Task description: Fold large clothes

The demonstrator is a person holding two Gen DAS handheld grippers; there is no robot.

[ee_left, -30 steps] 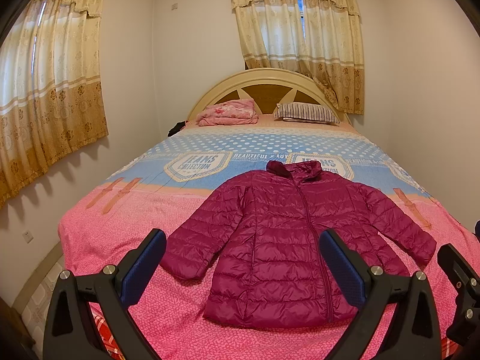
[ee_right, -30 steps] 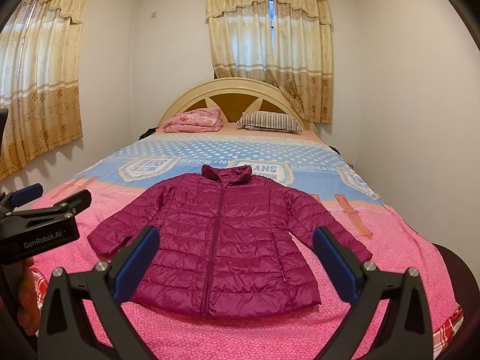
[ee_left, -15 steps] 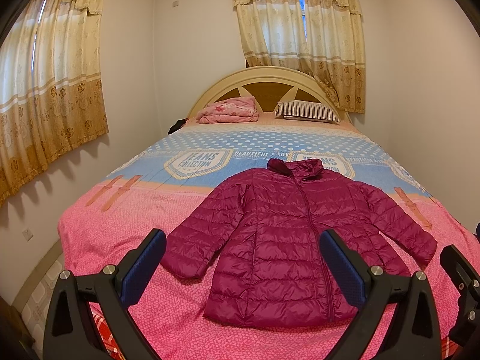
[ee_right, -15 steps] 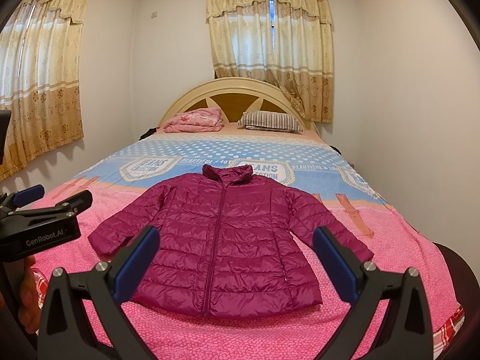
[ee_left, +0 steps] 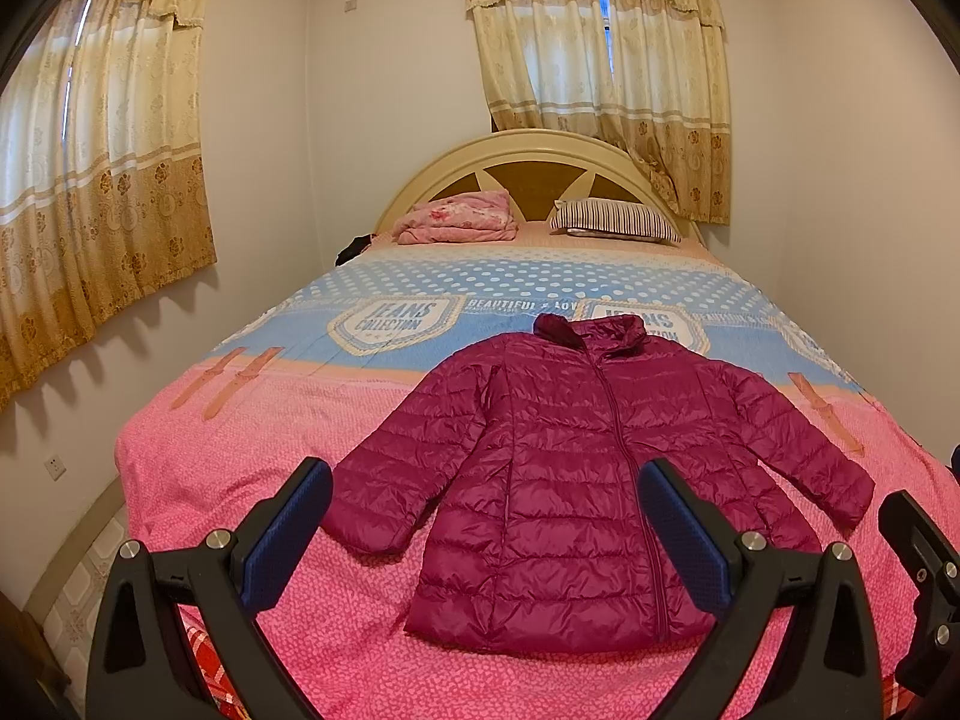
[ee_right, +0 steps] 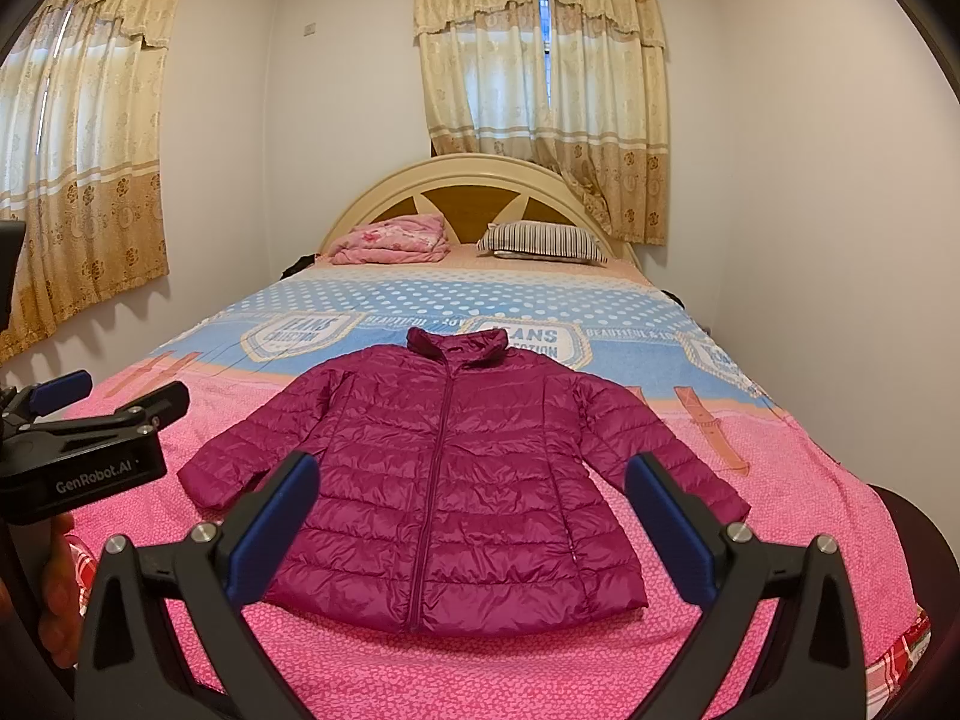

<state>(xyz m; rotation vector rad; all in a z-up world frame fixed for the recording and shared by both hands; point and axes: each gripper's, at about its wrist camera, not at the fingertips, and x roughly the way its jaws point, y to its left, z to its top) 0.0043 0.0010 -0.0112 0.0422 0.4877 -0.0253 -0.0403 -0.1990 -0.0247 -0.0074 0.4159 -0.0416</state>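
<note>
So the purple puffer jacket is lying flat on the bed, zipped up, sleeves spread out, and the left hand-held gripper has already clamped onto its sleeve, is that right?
Not quite. The left hand-held gripper is open and holds nothing; the left wrist view shows it short of the jacket, not touching any sleeve. The rest stands: the jacket lies flat on the bed, zipped, with both sleeves spread out.

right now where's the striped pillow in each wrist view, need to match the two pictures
Left wrist view: the striped pillow lies right of centre in the upper half, at the head of the bed.
Right wrist view: the striped pillow lies near centre, slightly right, in the upper half.
Shared landmark: the folded pink blanket sits just left of it, both under the arched headboard.
</note>
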